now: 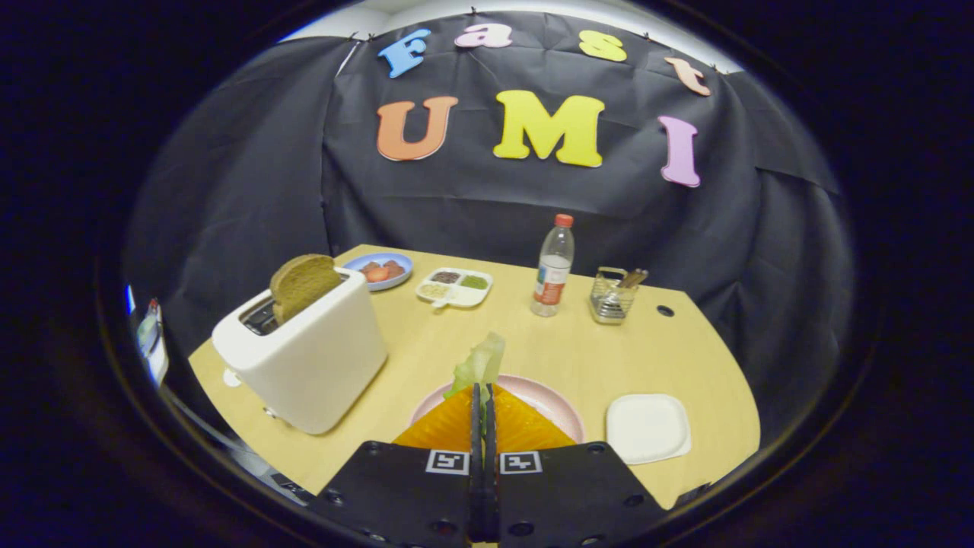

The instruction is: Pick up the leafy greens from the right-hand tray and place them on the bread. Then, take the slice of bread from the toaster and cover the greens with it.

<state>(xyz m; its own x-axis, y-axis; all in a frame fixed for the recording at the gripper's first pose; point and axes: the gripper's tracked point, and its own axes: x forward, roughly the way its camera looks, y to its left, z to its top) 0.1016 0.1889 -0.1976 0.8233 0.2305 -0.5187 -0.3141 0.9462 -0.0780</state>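
Hand-held gripper (482,396) clenched on pale, crinkled greens (481,364) above the orange bread (525,426) on a pink plate (552,396); brown slice (303,283) stands in the toaster (308,358).

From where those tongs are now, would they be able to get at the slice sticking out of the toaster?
Probably yes, but not right away. The tongs are shut on a lettuce leaf above the pink plate. The bread slice stands well out of the white toaster, with nothing covering it.
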